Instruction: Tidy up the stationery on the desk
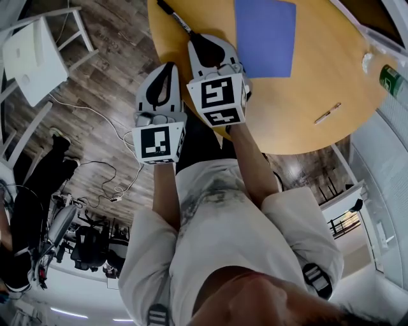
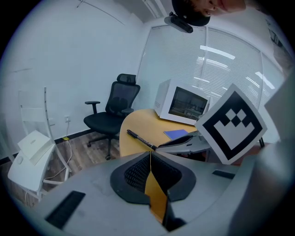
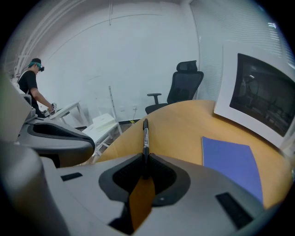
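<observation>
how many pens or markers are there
2: a black marker gripped in the right claw, and a pale pen lying loose on the desk. More may be hidden.

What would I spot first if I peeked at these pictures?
The right gripper pinches a black marker at the edge of the round wooden desk. A blue sheet lies flat on the desk beside it. The left gripper, shut and empty, hangs next to the right one, off the desk.

Black marker sticks forward, pinched in right claw.
</observation>
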{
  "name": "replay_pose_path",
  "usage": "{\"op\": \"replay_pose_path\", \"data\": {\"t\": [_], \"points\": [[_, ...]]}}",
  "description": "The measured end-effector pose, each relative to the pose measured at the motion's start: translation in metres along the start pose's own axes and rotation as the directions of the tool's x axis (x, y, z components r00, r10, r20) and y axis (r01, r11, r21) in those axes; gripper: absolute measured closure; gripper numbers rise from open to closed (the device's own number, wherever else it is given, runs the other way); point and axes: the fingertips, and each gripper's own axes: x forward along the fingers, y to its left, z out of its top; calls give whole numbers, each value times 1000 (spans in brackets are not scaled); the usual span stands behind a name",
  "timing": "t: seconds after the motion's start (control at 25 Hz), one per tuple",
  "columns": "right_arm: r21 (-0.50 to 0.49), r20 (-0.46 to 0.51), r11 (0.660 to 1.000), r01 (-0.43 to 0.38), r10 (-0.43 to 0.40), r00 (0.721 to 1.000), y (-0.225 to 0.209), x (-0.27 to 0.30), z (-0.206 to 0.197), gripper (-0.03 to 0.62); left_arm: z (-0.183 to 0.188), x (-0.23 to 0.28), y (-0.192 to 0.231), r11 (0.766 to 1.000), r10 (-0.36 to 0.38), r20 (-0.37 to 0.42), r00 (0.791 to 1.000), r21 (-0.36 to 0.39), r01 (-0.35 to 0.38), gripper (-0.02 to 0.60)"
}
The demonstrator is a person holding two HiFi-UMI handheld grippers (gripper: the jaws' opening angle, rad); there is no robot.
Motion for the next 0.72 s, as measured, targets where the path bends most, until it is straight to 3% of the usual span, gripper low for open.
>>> {"op": "replay_pose_path", "data": {"t": [0.4, 0.72], "points": [[100, 32, 990, 96, -99, 995, -44, -42, -15, 493, 12, 20, -40, 994, -91, 5, 996, 65, 91, 568], [200, 45, 959, 199, -212, 976, -95, -83, -37, 493, 16, 40, -96, 969, -211, -34, 977, 127, 214, 568]]}}
